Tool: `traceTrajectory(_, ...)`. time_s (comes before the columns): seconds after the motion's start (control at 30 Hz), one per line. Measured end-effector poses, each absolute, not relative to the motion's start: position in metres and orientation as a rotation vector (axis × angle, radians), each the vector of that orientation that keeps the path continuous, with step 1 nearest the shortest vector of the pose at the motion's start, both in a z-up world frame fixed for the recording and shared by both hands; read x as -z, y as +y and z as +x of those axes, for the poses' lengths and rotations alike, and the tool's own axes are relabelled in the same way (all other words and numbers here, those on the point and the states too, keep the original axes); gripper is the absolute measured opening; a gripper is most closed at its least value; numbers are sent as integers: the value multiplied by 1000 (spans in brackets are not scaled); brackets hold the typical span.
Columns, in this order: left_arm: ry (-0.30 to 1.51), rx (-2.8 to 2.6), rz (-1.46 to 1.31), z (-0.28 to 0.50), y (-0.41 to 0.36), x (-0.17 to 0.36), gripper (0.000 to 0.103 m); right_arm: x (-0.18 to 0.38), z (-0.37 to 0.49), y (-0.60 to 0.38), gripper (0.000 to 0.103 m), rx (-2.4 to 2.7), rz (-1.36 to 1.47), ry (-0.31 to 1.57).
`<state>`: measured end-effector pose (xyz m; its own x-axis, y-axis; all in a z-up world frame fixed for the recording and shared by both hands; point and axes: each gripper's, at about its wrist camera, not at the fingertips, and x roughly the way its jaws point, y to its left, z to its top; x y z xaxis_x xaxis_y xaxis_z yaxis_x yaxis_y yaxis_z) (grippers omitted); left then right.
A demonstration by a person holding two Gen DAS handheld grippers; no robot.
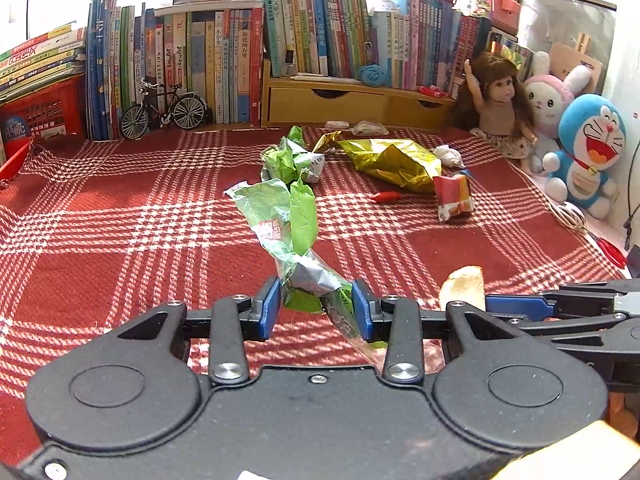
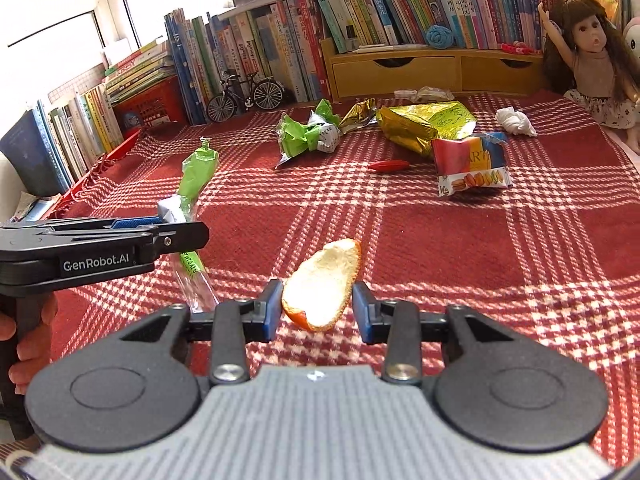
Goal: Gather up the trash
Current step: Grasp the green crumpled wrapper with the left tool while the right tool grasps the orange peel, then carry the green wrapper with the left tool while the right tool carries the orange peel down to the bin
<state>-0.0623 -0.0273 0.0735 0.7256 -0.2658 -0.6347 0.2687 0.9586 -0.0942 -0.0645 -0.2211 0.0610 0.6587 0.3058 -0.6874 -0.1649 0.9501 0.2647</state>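
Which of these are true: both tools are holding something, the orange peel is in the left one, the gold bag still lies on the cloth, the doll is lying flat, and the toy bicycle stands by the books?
1. Both tools hold something. True: the left tool grips a green wrapper, the right tool an orange peel.
2. The peel is in the left tool. False: it is in the right one.
3. The gold bag lies on the checked cloth. True.
4. The doll lies flat. False: it sits upright, one arm raised.
5. The toy bicycle stands by the books. True.
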Motion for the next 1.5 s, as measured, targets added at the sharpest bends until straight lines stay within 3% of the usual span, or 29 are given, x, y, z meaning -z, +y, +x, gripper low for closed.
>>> traceTrajectory(0.83,662,424,91,-195,-16,-73,37,-59,-167,-204,43,-348,193,854)
traceTrajectory(1.5,780,520,114,-262,-7,-48,37,-45,-217,-190,44,-397,200,929)
